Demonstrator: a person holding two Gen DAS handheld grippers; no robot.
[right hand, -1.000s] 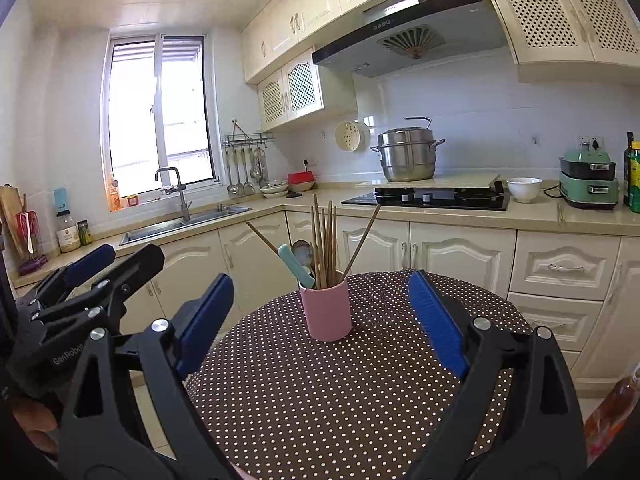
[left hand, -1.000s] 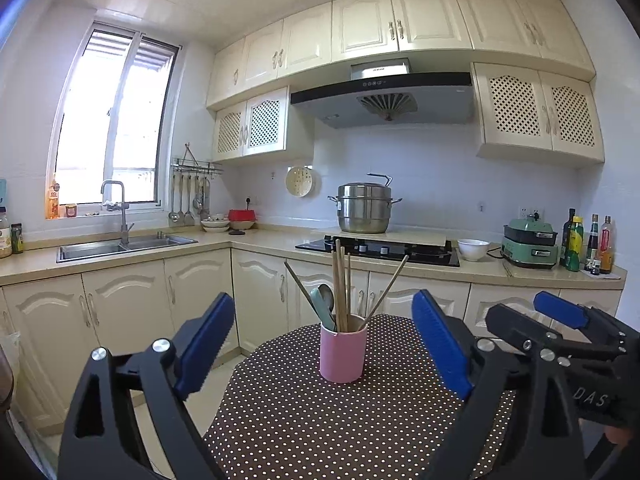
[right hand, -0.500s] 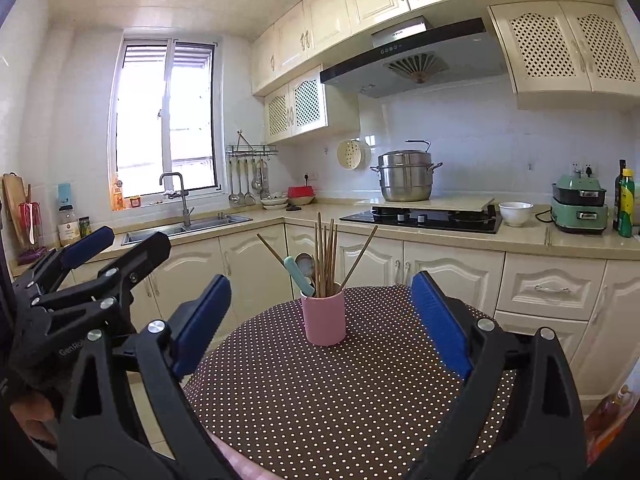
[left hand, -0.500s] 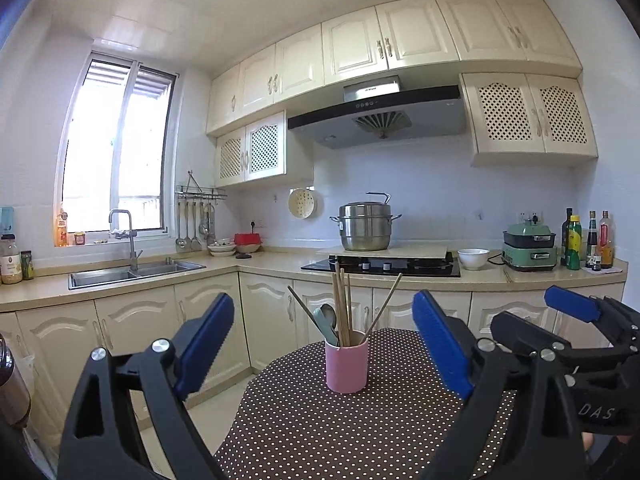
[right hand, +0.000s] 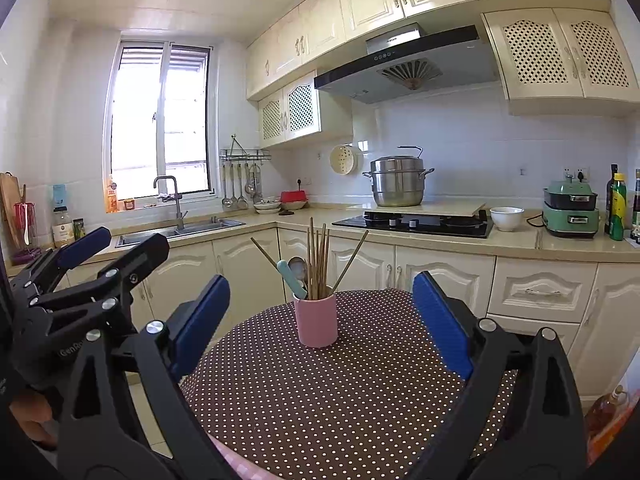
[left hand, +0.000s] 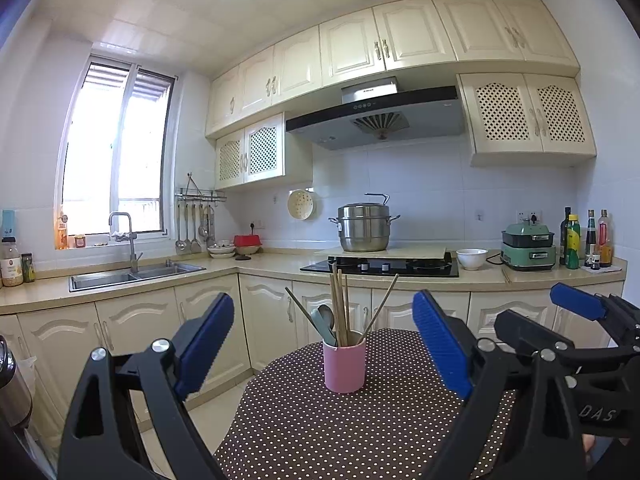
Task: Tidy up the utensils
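Note:
A pink cup (left hand: 344, 366) (right hand: 316, 319) stands on the round table with the brown dotted cloth (left hand: 320, 428) (right hand: 340, 392). Several wooden chopsticks (left hand: 339, 304) (right hand: 317, 260), a teal-handled utensil (right hand: 291, 278) and a spoon (left hand: 326, 314) stick out of it. My left gripper (left hand: 322, 344) is open, its blue pads wide apart, with the cup well ahead between them. My right gripper (right hand: 320, 320) is open too and holds nothing. Each gripper shows at the edge of the other's view: the right gripper (left hand: 576, 312) and the left gripper (right hand: 88, 252).
Behind the table runs an L-shaped counter (left hand: 256, 266) with a sink (left hand: 136, 274), a hob (left hand: 380, 267) bearing a steel pot (left hand: 363, 228), a white bowl (left hand: 472, 258), a green cooker (left hand: 528, 246) and bottles (left hand: 572, 240). Cabinets line the wall below.
Both views have tilted upward and drawn back, so the cup sits lower and farther off. Both grippers stay open; nothing was picked up.

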